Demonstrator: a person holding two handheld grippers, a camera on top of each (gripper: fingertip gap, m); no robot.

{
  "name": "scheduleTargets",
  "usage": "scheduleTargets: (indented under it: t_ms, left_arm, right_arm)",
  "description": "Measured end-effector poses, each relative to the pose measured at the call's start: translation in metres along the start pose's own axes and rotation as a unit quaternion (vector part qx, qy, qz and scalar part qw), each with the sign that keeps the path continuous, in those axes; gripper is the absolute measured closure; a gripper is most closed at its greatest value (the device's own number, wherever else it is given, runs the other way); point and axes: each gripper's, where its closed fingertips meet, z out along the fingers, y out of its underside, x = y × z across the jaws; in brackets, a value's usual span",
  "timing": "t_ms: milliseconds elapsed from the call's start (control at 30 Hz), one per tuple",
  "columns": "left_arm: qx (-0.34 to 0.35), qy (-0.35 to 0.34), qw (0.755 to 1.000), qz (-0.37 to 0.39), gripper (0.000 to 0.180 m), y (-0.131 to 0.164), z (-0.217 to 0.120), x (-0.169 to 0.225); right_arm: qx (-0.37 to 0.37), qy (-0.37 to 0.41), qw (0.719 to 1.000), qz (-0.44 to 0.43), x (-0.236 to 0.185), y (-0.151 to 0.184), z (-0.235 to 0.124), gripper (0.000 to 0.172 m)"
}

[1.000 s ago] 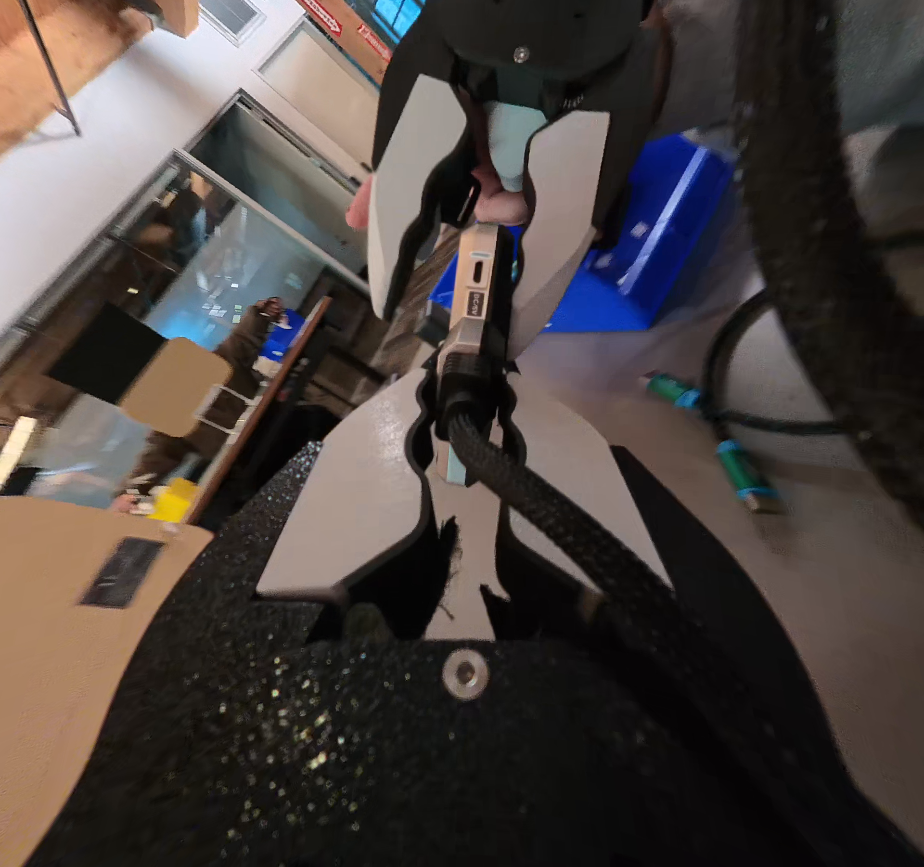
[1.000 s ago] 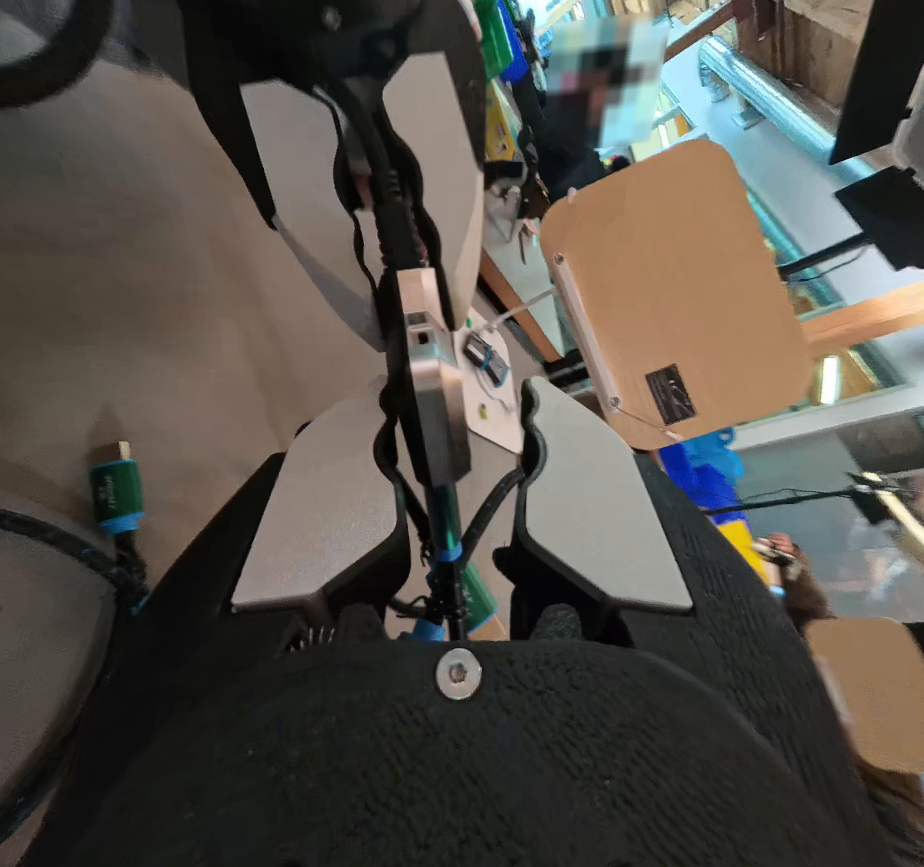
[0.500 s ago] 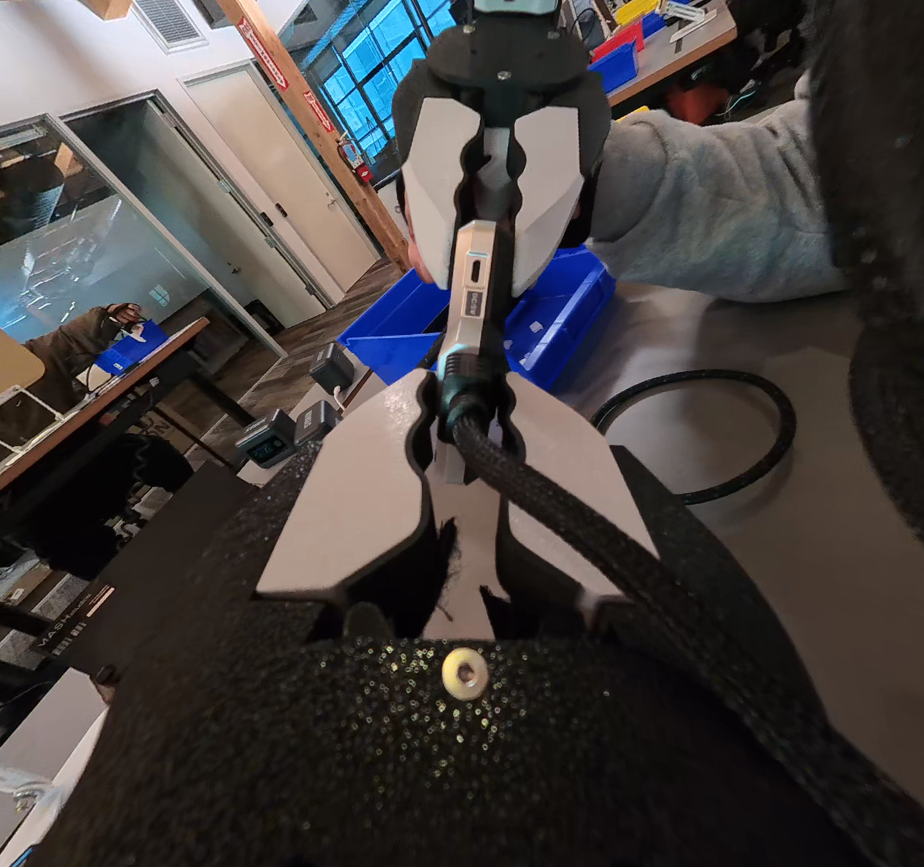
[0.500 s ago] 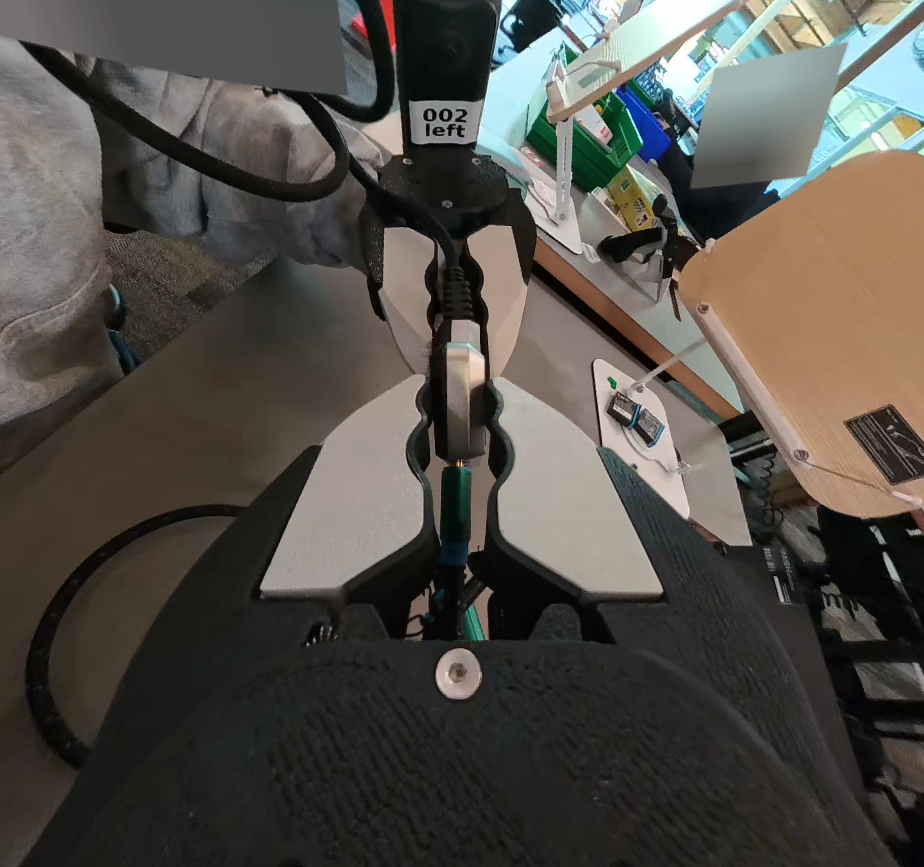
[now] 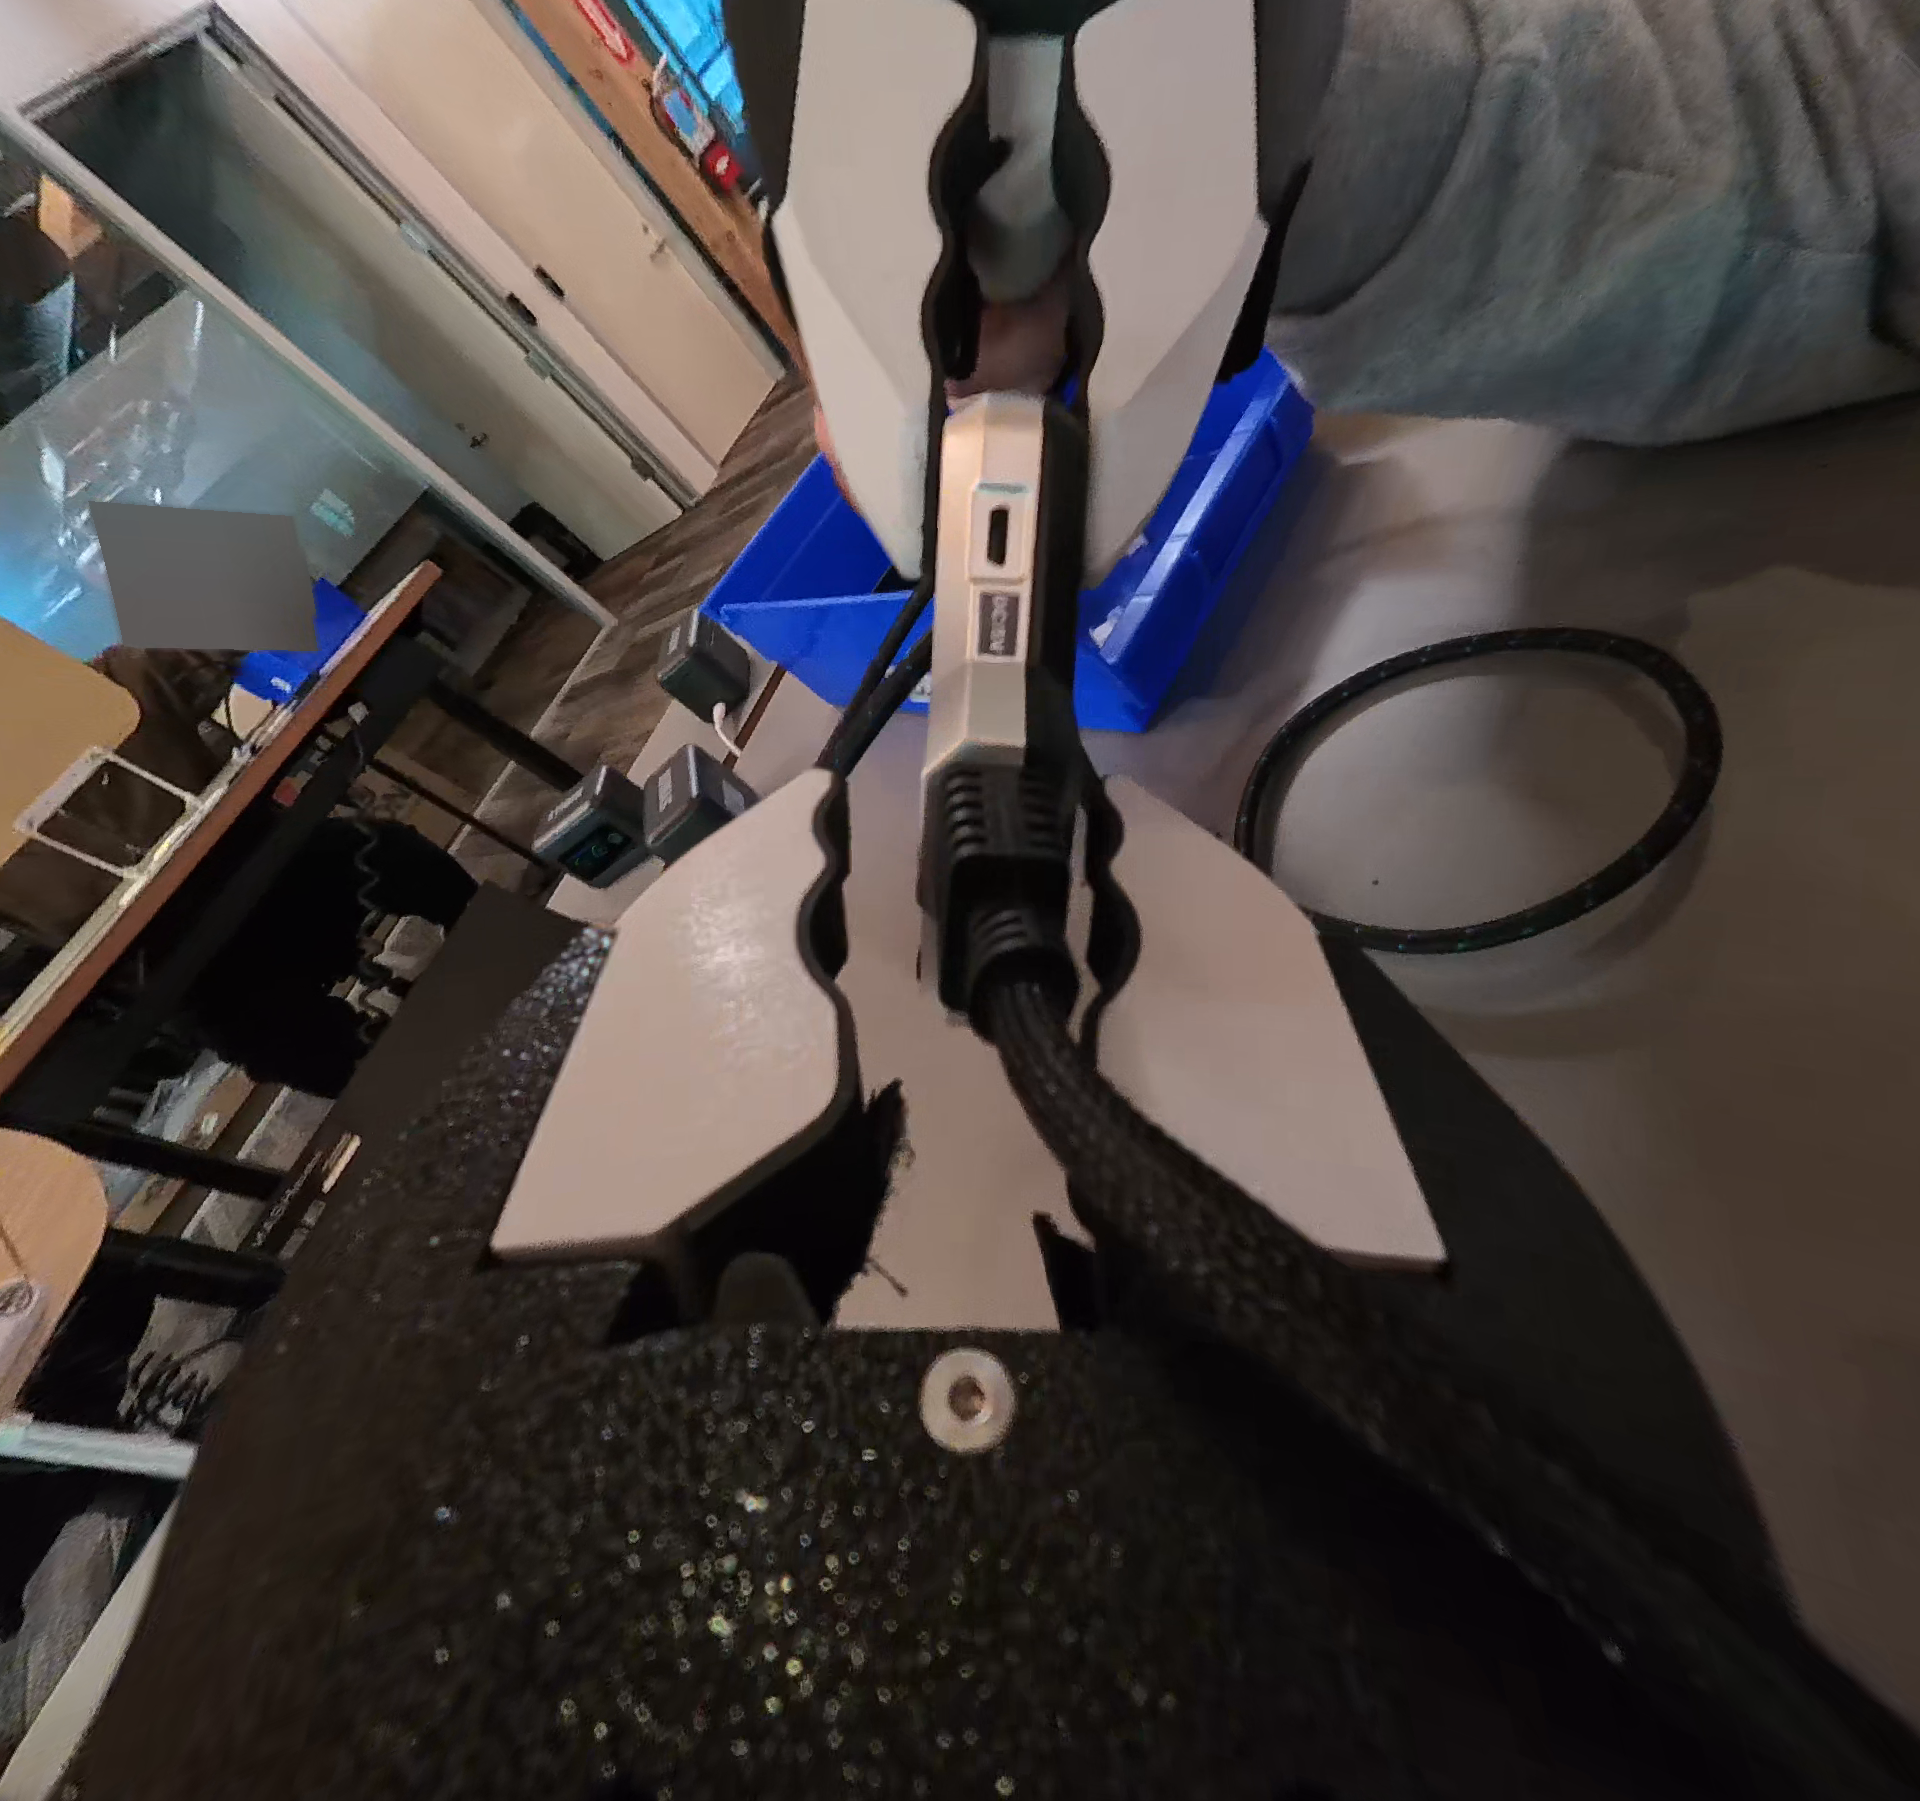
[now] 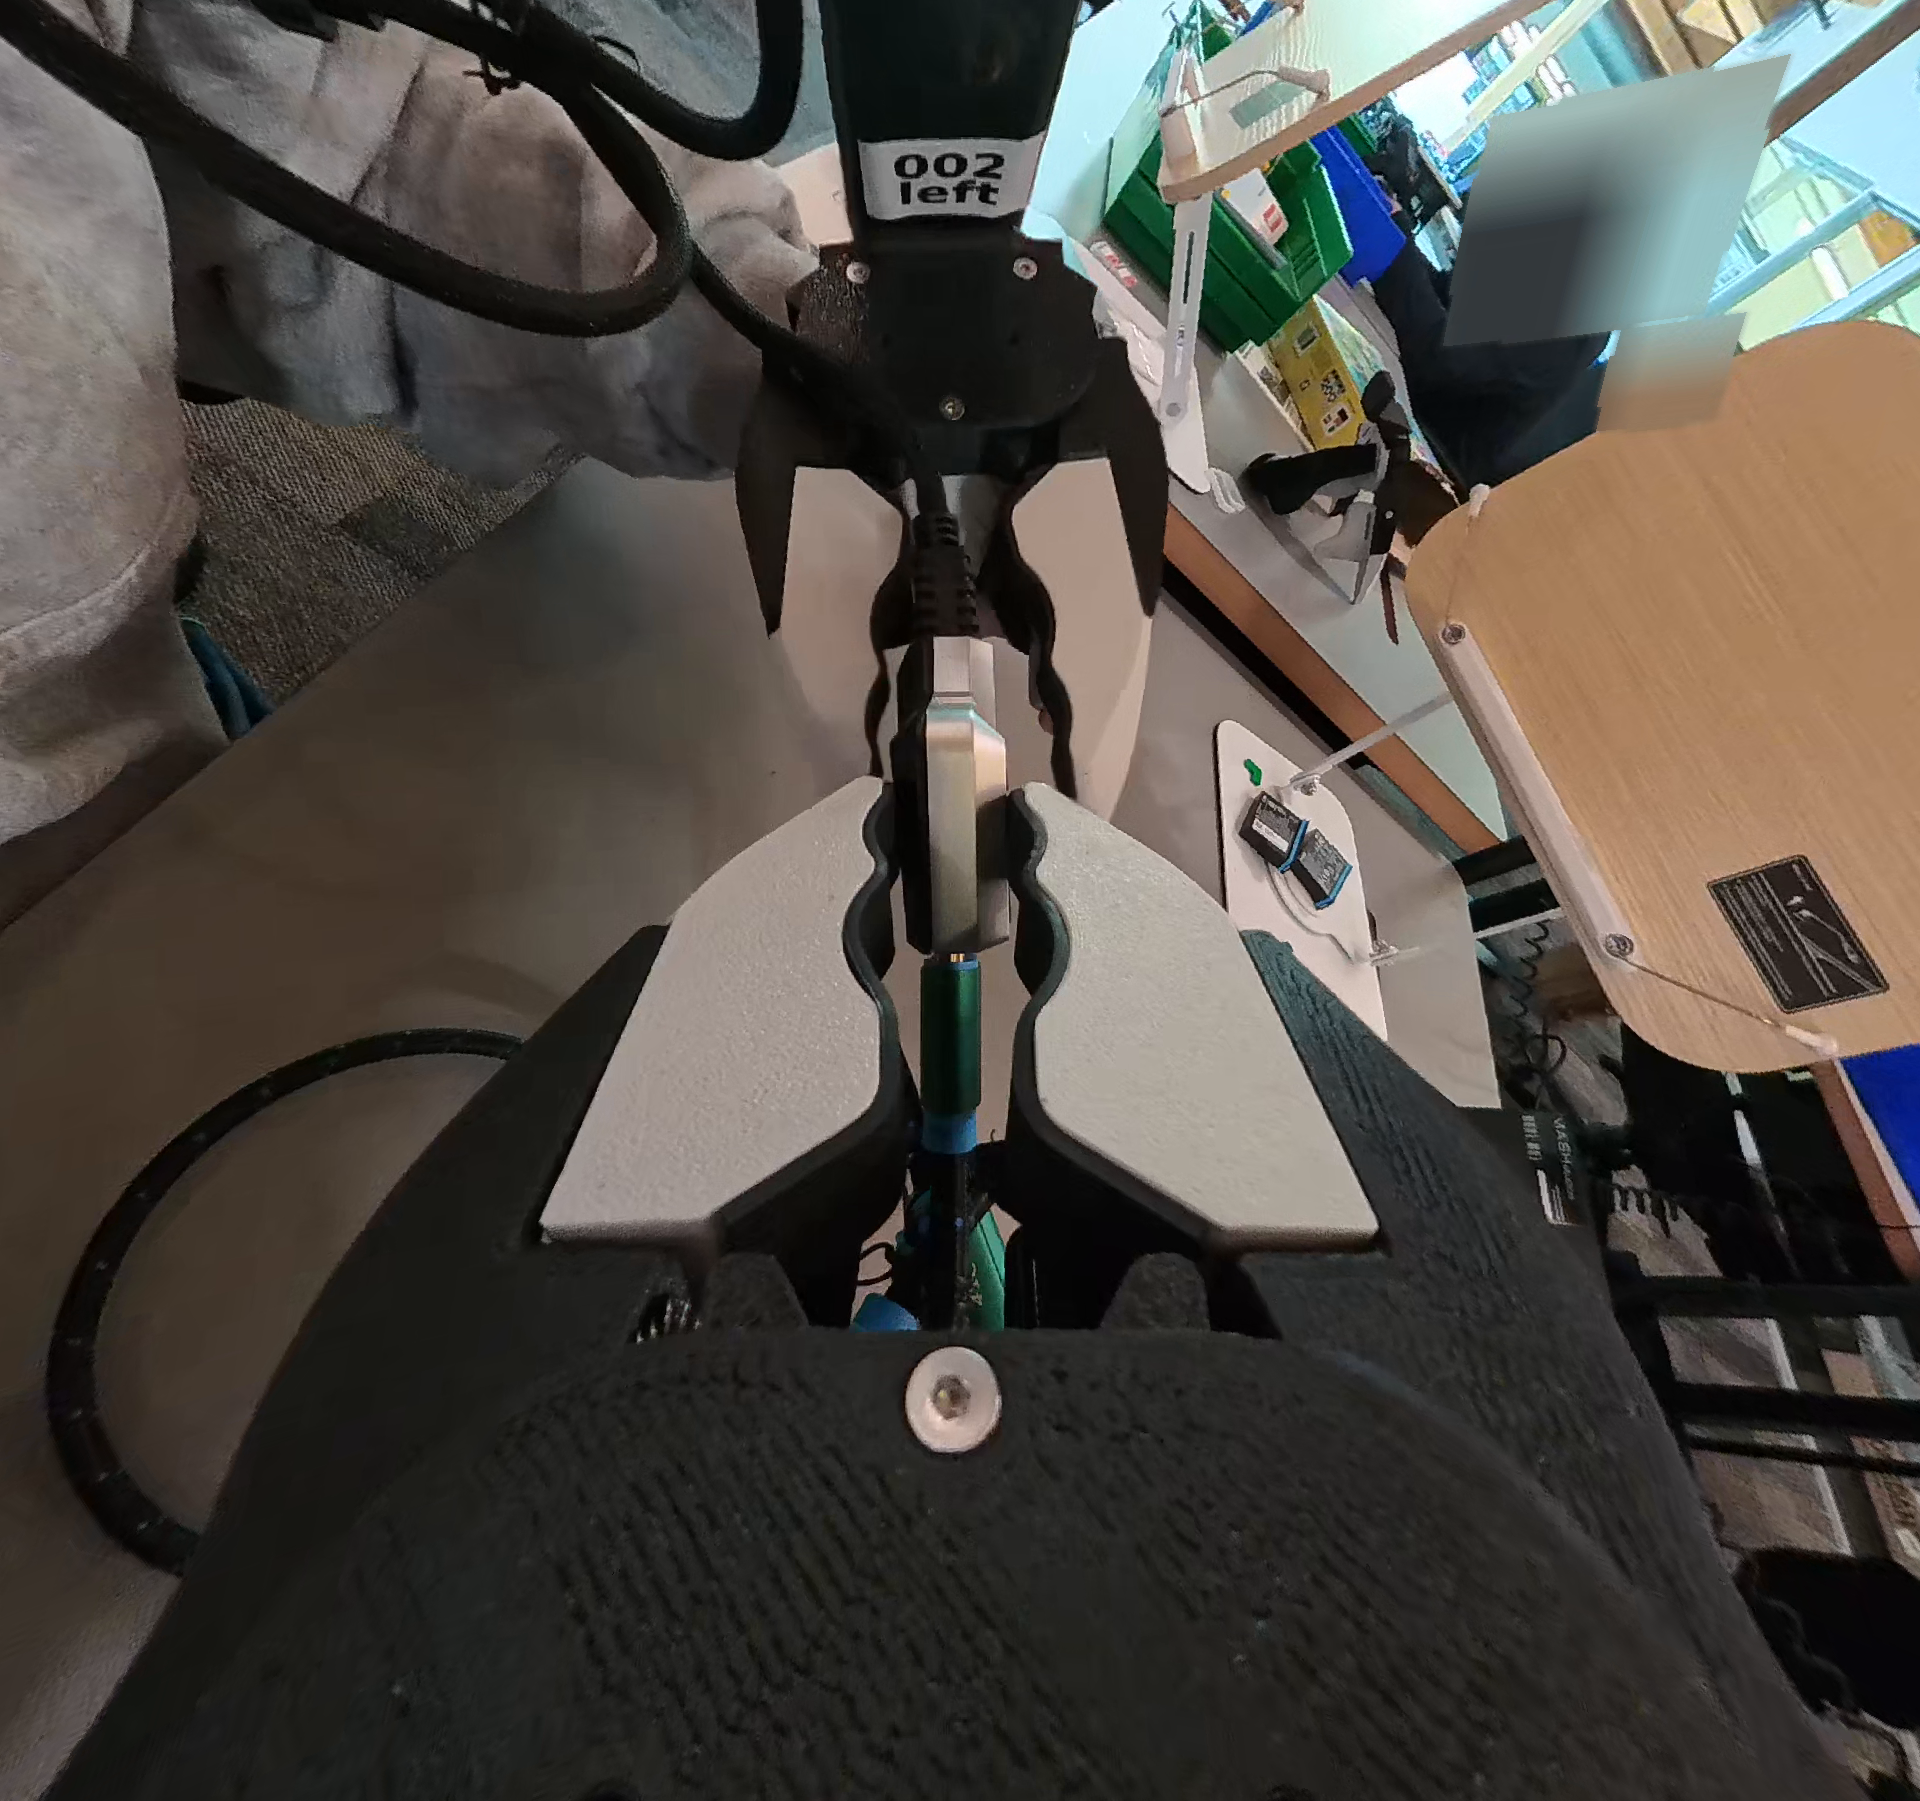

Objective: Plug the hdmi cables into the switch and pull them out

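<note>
A silver adapter (image 5: 987,588) hangs in the air between my two grippers, with a black ribbed plug (image 5: 997,868) and a thick braided cable (image 5: 1143,1180) at its near end. My left gripper (image 5: 966,816) is open. The plug stands between its fingers with a clear gap on the left side. My right gripper (image 5: 1003,504) faces it and is shut on the adapter's far end. In the right wrist view my right gripper (image 6: 951,806) clamps the silver adapter (image 6: 951,847). A green plug (image 6: 951,1045) sits in the adapter's near end. The left gripper (image 6: 966,691) stands open around the black plug (image 6: 940,577).
A grey table (image 5: 1662,1024) lies below with a loop of black cable (image 5: 1475,785) and a blue bin (image 5: 1195,588). A person's grey sleeve (image 5: 1610,172) is at the upper right. A wooden board (image 6: 1714,712) and a white plate with batteries (image 6: 1299,858) are at the right. Both grippers' tips are close together, under 4 cm apart.
My right gripper closed on the silver adapter a second ago and keeps its hold. My left gripper, which was shut on the black plug, has just opened off it.
</note>
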Motion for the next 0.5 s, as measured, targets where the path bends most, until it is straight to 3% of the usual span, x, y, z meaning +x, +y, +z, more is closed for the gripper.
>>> scheduleTargets:
  t_ms: [133, 367, 500]
  left_arm:
    - [0.027, 0.008, 0.999, 0.034, 0.156, -0.012, 0.002, 0.007]
    - [0.002, -0.018, 0.999, 0.041, 0.156, -0.003, -0.003, -0.003]
    - [-0.006, -0.06, 0.998, 0.03, 0.156, 0.013, -0.017, -0.016]
  right_arm:
    - [0.007, -0.01, 1.0, 0.006, -0.003, -0.003, 0.003, 0.153]
    - [-0.001, 0.016, 1.0, 0.012, 0.004, 0.001, 0.004, 0.152]
    - [-0.016, 0.002, 0.999, 0.051, 0.005, 0.007, -0.017, 0.148]
